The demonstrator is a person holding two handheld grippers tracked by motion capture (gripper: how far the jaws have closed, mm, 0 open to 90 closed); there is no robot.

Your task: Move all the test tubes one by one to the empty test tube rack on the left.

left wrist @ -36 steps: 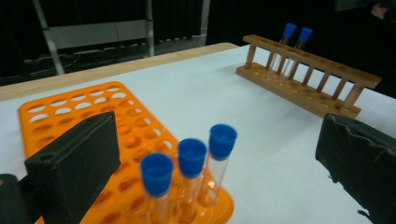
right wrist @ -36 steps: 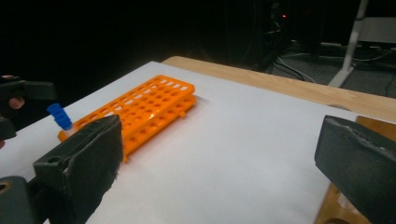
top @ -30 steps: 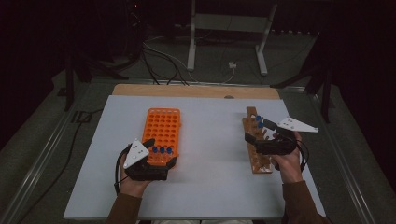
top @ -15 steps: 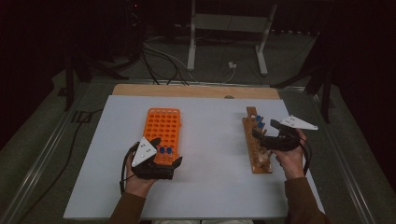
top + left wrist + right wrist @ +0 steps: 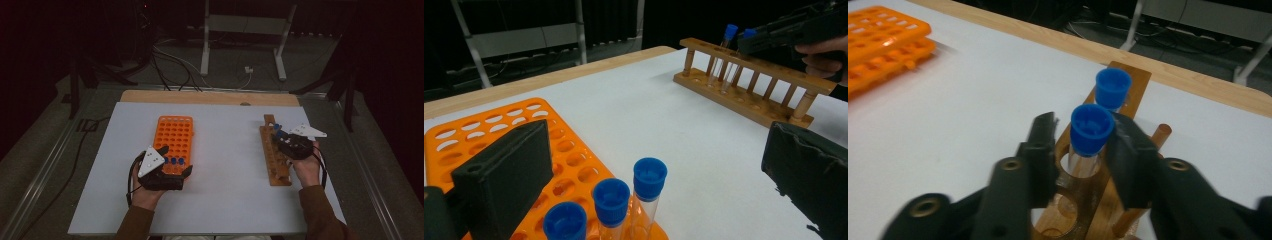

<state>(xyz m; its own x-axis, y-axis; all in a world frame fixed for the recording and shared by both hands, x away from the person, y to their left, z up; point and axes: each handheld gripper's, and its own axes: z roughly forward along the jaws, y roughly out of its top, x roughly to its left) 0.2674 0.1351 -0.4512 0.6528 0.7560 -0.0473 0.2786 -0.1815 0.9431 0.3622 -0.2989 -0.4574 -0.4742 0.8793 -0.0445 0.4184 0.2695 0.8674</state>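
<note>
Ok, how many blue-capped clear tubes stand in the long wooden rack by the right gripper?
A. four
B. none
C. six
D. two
D: two blue-capped clear tubes stand side by side at the far end of the long wooden rack; the rack's other holes look empty, and the right gripper has a jaw on either side of the nearer tube.

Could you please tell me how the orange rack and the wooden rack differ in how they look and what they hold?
The orange rack is a wide plastic grid of many holes; the wooden rack is a narrow stand with one row of holes. The orange rack holds three blue-capped tubes at its near edge, the wooden rack two toward its far end. Both sit on the white table.
</note>
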